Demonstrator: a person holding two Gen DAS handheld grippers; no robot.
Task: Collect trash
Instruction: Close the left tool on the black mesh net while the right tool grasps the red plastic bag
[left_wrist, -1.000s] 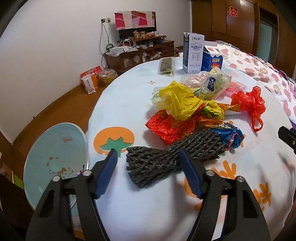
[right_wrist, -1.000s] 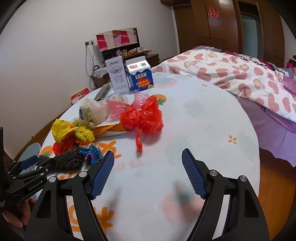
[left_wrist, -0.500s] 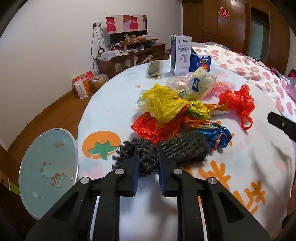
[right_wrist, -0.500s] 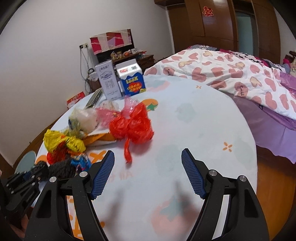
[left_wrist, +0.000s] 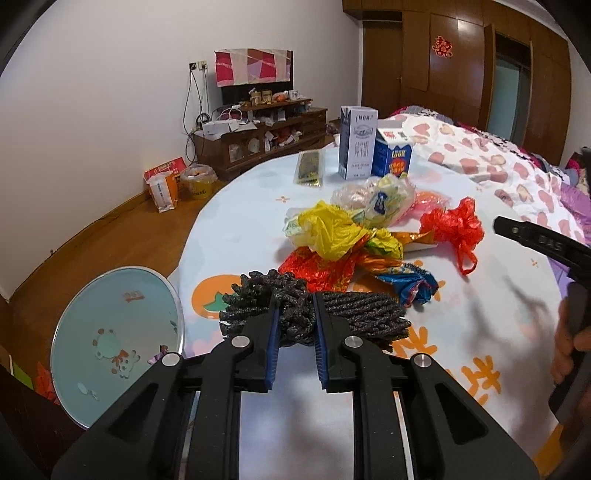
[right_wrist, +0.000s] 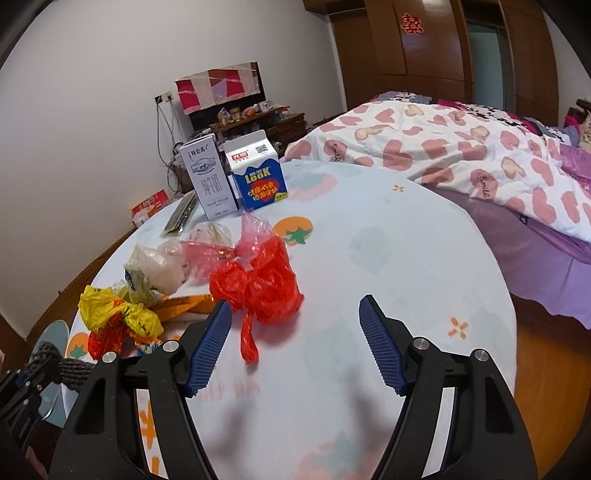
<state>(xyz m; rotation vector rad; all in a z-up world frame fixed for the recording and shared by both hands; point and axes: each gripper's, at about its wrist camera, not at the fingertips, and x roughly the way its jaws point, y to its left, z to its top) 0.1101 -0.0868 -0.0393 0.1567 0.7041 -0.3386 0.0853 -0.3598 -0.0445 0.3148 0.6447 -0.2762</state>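
My left gripper (left_wrist: 295, 325) is shut on a dark grey foam net sleeve (left_wrist: 354, 314) and holds it at the table's near left edge. Behind it lies a pile of trash: a yellow plastic bag (left_wrist: 332, 229), a red foil wrapper (left_wrist: 317, 267), a blue wrapper (left_wrist: 413, 284) and a red plastic bag (left_wrist: 454, 225). My right gripper (right_wrist: 295, 332) is open and empty, just above the table, its left finger close to the red plastic bag (right_wrist: 262, 284). The net sleeve also shows at the far left of the right wrist view (right_wrist: 70, 367).
Two milk cartons (left_wrist: 358, 147) (left_wrist: 393, 158) and a flat dark packet (left_wrist: 309, 170) stand at the table's far side. A round light-blue bin lid (left_wrist: 110, 339) sits on the floor left of the table. A bed (right_wrist: 480, 158) lies to the right.
My left gripper has closed on the net sleeve and lifted it slightly. My right gripper has moved forward and left, closer to the red plastic bag, and stayed open.
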